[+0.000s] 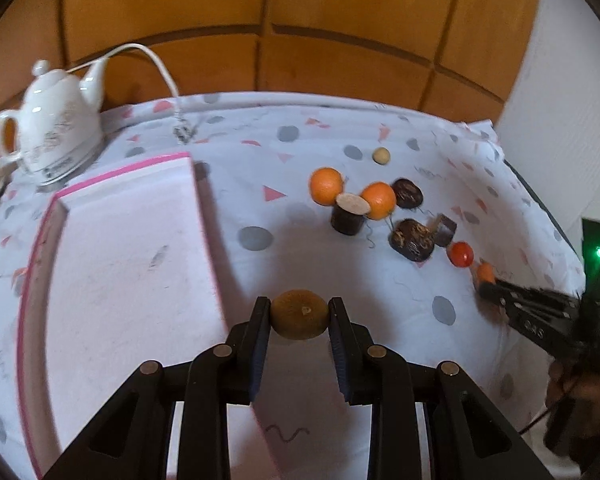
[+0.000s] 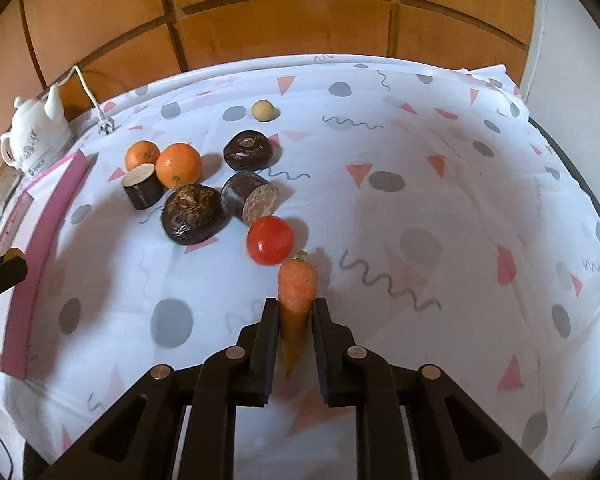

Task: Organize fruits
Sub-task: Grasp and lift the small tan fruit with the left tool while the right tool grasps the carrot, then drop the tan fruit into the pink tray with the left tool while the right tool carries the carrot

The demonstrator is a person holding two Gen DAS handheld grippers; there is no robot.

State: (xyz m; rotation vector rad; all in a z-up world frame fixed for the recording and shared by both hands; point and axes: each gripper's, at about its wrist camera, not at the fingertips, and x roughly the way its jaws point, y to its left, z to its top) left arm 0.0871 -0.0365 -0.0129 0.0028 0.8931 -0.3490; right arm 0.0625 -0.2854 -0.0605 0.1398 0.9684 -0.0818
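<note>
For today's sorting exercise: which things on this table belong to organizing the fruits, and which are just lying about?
Part of the job:
- kiwi, held in left gripper
- carrot, held in right gripper
- two oranges
- tomato
- pink-rimmed box

Lying about:
- white teapot
- white cable

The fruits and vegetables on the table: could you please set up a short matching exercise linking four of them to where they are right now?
Things:
1. kiwi
2. carrot
3. tomato
4. small beige ball

Places:
A. alone, far side of the cloth
B. between the left gripper's fingers
C. on the cloth, just beyond the carrot's top
D. between the right gripper's fingers

Pairs: 1-B, 2-D, 3-C, 4-A
</note>
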